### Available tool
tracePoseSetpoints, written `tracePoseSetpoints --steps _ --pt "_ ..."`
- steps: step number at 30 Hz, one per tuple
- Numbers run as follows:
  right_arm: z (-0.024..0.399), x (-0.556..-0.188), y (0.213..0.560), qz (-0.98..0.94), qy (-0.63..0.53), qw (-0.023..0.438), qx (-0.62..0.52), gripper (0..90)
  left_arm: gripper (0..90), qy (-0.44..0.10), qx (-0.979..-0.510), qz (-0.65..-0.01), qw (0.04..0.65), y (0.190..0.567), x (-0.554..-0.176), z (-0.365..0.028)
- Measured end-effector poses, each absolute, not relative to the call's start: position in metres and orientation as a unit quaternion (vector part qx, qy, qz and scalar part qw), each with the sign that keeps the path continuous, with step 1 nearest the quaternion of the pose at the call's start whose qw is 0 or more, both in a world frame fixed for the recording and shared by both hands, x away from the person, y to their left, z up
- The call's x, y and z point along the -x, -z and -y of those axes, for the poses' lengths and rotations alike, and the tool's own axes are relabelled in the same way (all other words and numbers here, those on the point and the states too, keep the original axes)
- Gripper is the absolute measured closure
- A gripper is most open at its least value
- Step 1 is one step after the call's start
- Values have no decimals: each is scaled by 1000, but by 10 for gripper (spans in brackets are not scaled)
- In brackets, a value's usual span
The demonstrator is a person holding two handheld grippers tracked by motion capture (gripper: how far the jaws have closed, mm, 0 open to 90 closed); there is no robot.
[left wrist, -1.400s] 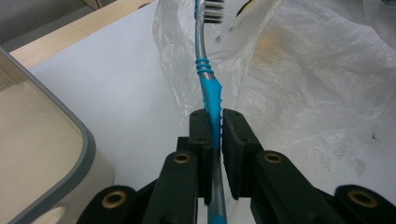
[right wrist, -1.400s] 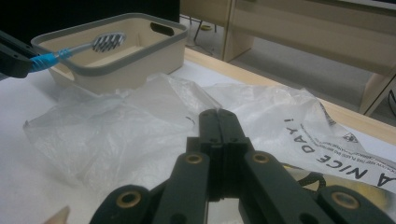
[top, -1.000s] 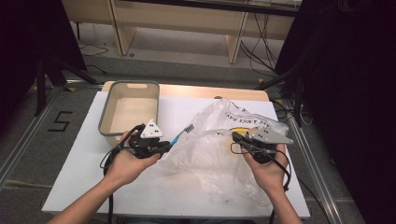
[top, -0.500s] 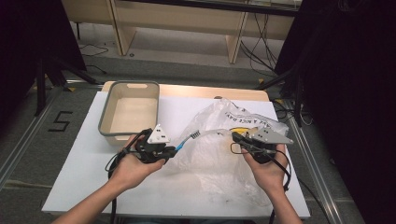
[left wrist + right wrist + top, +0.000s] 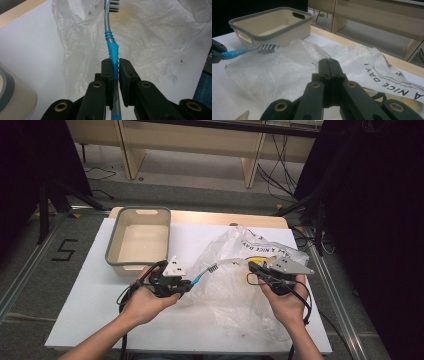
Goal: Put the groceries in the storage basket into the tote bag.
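Observation:
A blue and grey toothbrush (image 5: 202, 274) (image 5: 110, 40) is clamped by its handle in my left gripper (image 5: 187, 284) (image 5: 114, 63). Its bristle head (image 5: 268, 48) points at the crumpled clear plastic bag (image 5: 230, 290) (image 5: 155, 37) (image 5: 274, 72) and hovers at the bag's left edge. My right gripper (image 5: 251, 266) (image 5: 329, 61) has its jaws pressed together at the bag's upper rim, and the film rises to the jaw tips as if pinched there. Black lettering runs along the bag's right part.
A beige bin with a grey rim (image 5: 137, 265) (image 5: 292, 33) stands at the back left, just beyond my left hand. A white sheet (image 5: 85, 320) covers the table. Something yellow (image 5: 255, 257) lies inside the bag near my right gripper. Wooden shelving stands beyond the table.
My left hand has shifted a little to the right and nearer, carrying the toothbrush closer to the bag. My right hand and the bag have stayed put.

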State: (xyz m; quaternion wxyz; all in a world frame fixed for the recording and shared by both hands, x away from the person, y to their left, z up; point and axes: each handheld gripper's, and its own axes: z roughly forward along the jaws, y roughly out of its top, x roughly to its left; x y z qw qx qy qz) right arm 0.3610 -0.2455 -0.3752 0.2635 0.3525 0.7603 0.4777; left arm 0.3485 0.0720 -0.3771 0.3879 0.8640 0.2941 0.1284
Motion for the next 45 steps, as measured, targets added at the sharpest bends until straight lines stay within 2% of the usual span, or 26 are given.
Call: tracePoseSetpoints --steps 30,45 --pt "245 -361 375 -760 -479 264 -351 900 822 -117 -875 -273 382 388 -349 -39" --pt "244 -360 375 -761 -479 263 -350 900 822 -122 -885 -274 357 399 -354 -16"
